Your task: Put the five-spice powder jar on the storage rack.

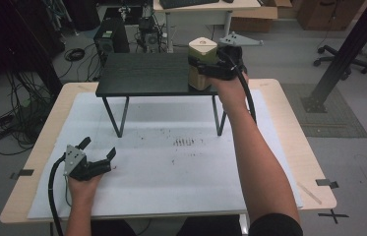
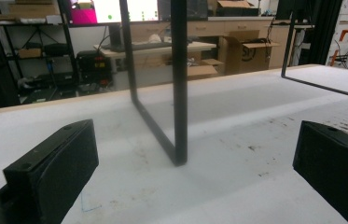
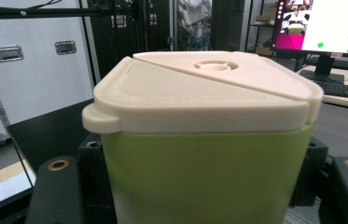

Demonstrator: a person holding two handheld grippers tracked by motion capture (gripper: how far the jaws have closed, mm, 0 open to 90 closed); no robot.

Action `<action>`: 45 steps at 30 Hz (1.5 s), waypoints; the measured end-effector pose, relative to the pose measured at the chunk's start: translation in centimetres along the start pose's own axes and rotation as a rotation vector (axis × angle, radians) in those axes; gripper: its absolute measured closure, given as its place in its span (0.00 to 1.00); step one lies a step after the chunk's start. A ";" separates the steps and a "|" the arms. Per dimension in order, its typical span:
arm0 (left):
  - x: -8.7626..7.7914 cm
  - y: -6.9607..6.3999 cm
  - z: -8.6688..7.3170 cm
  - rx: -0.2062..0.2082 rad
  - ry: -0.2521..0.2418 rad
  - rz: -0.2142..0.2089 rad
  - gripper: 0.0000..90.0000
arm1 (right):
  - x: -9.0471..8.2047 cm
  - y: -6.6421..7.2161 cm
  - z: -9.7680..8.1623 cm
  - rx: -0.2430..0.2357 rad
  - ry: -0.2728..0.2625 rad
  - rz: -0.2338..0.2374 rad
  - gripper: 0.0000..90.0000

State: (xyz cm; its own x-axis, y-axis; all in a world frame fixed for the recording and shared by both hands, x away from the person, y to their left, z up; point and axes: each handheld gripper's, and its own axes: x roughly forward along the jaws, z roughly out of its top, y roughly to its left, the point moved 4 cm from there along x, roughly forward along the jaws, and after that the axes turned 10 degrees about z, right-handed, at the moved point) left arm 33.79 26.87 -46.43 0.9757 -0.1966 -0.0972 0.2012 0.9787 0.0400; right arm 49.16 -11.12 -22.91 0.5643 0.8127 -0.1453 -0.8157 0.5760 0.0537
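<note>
A green container [image 1: 199,78] with a cream lid [image 1: 202,46] stands upright on the right end of a small black table [image 1: 141,73]. My right gripper [image 1: 205,69] is shut on the container's body from the right side; the right gripper view has the container [image 3: 204,177] close up between the two black fingers [image 3: 52,191]. My left gripper [image 1: 99,147] lies low at the front left on the white sheet [image 1: 171,172], open with nothing between its jaws. From the left gripper [image 2: 195,186] I look at the black table's leg [image 2: 179,84].
The black table stands on thin legs at the back of the wooden tabletop [image 1: 289,128]. Dark smudges [image 1: 183,142] mark the sheet's middle. On the floor lie cables [image 1: 4,123] at left and a black post's base [image 1: 319,103] at right.
</note>
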 end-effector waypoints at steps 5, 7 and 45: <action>0.0 0.0 0.0 0.000 0.000 -0.001 0.00 | 0.0 0.0 0.0 0.001 -0.002 0.001 0.33; 0.0 0.0 0.0 0.001 0.000 -0.002 0.00 | 0.0 0.0 0.0 0.000 -0.001 0.002 0.32; 0.0 0.0 0.0 0.001 0.002 -0.009 0.00 | -0.1 -0.1 -0.1 0.035 -0.037 -0.022 0.10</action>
State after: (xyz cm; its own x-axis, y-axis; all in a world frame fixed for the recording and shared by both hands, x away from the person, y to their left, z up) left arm 33.79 26.82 -46.46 0.9735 -0.2055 -0.1000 0.2103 0.9768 0.0402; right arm 49.16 -11.20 -22.99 0.5870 0.8021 -0.1098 -0.7984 0.5960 0.0856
